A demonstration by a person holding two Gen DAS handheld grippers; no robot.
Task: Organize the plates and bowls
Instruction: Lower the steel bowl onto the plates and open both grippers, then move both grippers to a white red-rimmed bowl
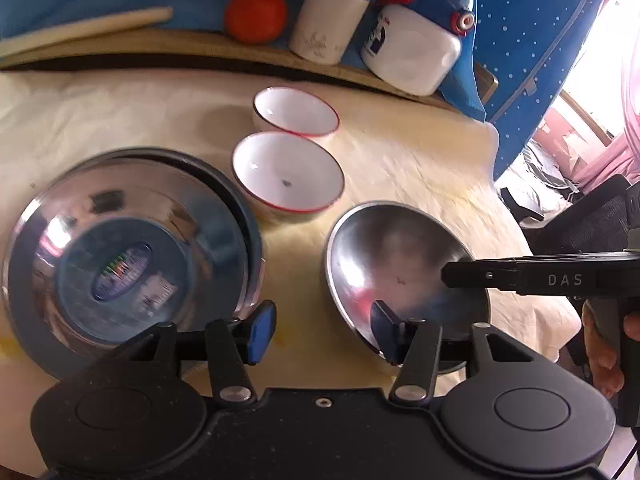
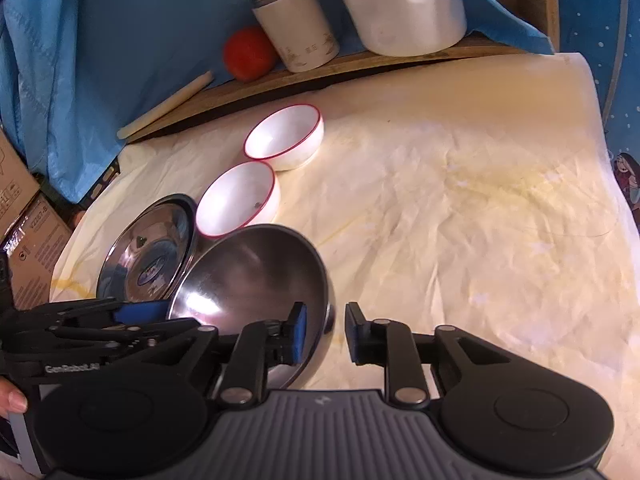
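A steel bowl (image 1: 400, 264) (image 2: 256, 276) sits tilted on the cream cloth. My right gripper (image 2: 326, 334) is open, its jaws straddling the bowl's near rim; it enters the left wrist view (image 1: 444, 276) from the right. My left gripper (image 1: 324, 330) is open between the steel bowl and a stack of steel plates (image 1: 124, 256) (image 2: 148, 248); its right finger is inside the bowl's rim. Two white bowls with red rims, one nearer (image 1: 288, 176) (image 2: 236, 198) and one farther (image 1: 296, 112) (image 2: 284, 136), stand behind.
A wooden shelf (image 2: 400, 56) at the back carries a red ball (image 1: 256, 14), a white flask (image 1: 328, 24), a white jug (image 1: 416, 52) and a pale stick (image 1: 84, 28). Blue cloth hangs behind. Cardboard boxes (image 2: 28, 240) stand left. The table edge drops at the right.
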